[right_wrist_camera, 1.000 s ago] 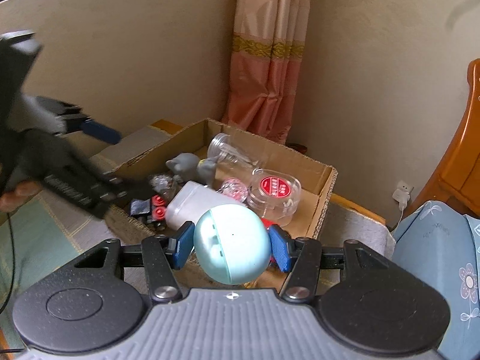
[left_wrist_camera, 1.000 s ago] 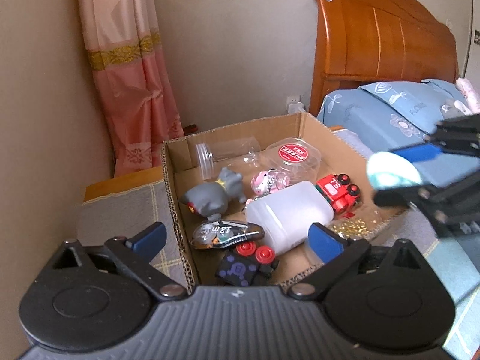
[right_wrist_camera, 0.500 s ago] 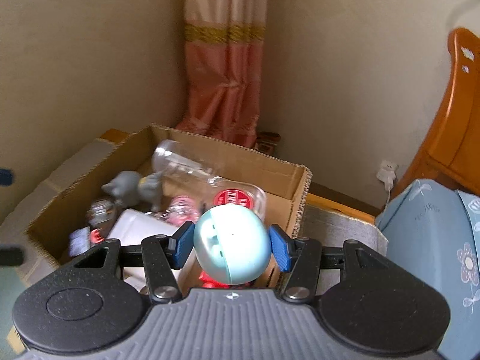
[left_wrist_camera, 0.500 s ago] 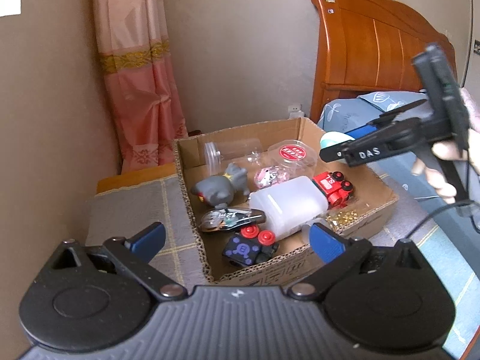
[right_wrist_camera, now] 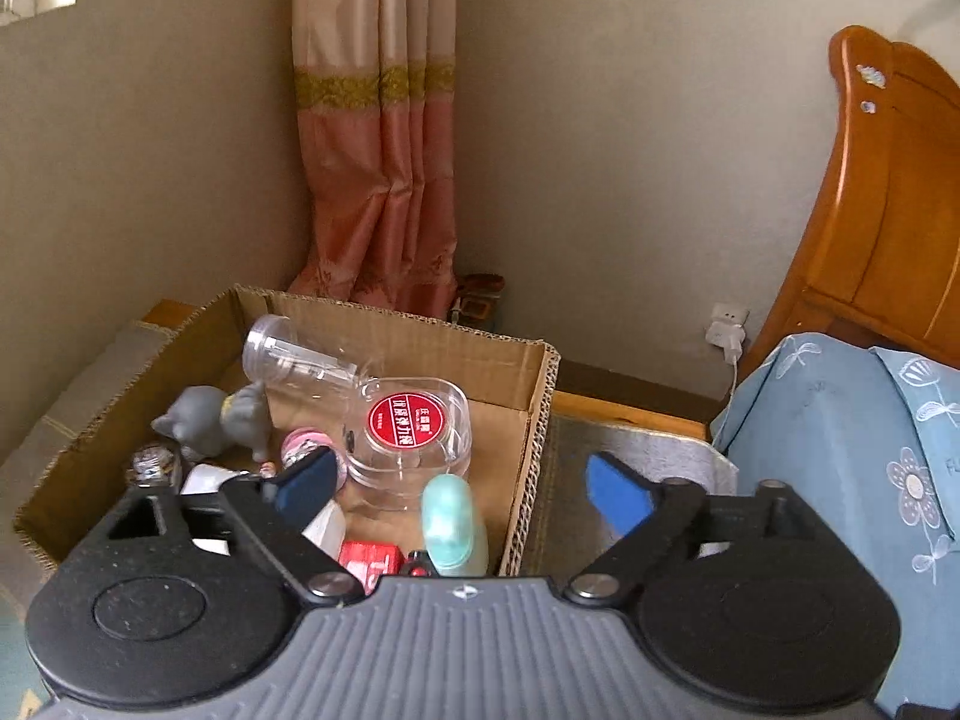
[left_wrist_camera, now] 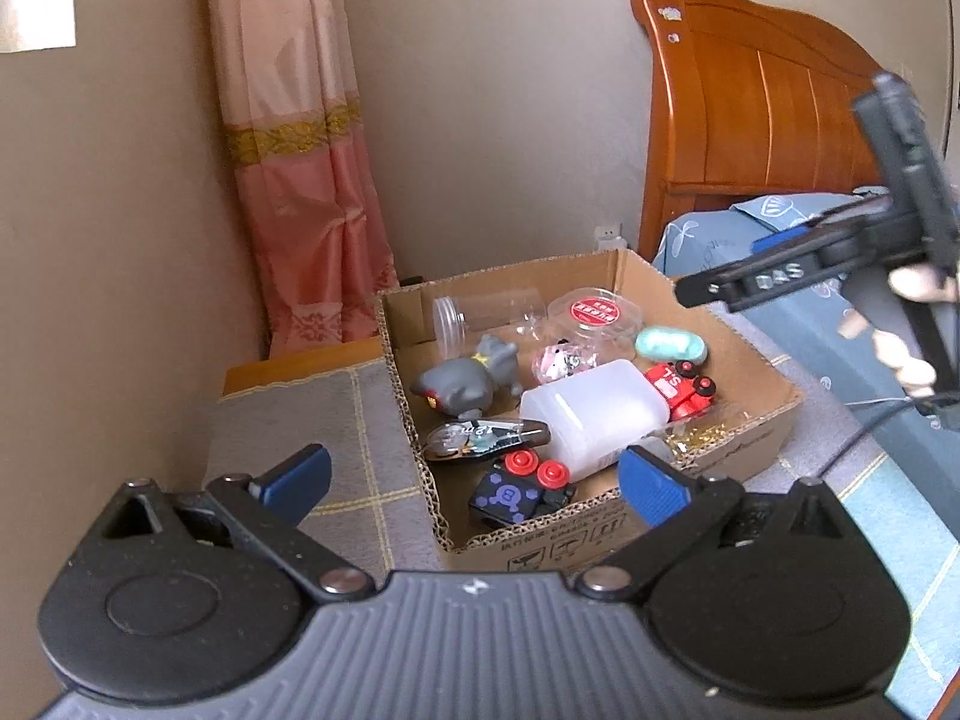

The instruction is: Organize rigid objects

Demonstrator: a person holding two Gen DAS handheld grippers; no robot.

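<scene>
A cardboard box (left_wrist_camera: 762, 438) (right_wrist_camera: 540, 414) holds several small objects. The pale teal round case (left_wrist_camera: 670, 344) (right_wrist_camera: 453, 525) lies in the box by its right wall, beside the red toy train (left_wrist_camera: 681, 387). My right gripper (right_wrist_camera: 462, 483) is open and empty just above the box's right side; it shows in the left wrist view (left_wrist_camera: 774, 267) above the box. My left gripper (left_wrist_camera: 474, 480) is open and empty, in front of the box's near wall.
In the box lie a white bottle (left_wrist_camera: 591, 417), a grey figure (left_wrist_camera: 465, 381), a clear jar (left_wrist_camera: 486, 315), a clear red-labelled tub (right_wrist_camera: 408, 429) and a black cube (left_wrist_camera: 510, 495). A bed with blue bedding (right_wrist_camera: 840, 450) and wooden headboard (left_wrist_camera: 762, 120) stands right; a curtain (left_wrist_camera: 300, 180) hangs behind.
My right gripper moved over the box, opened and let go of the teal case, which now lies in the box. My left gripper drew back a little.
</scene>
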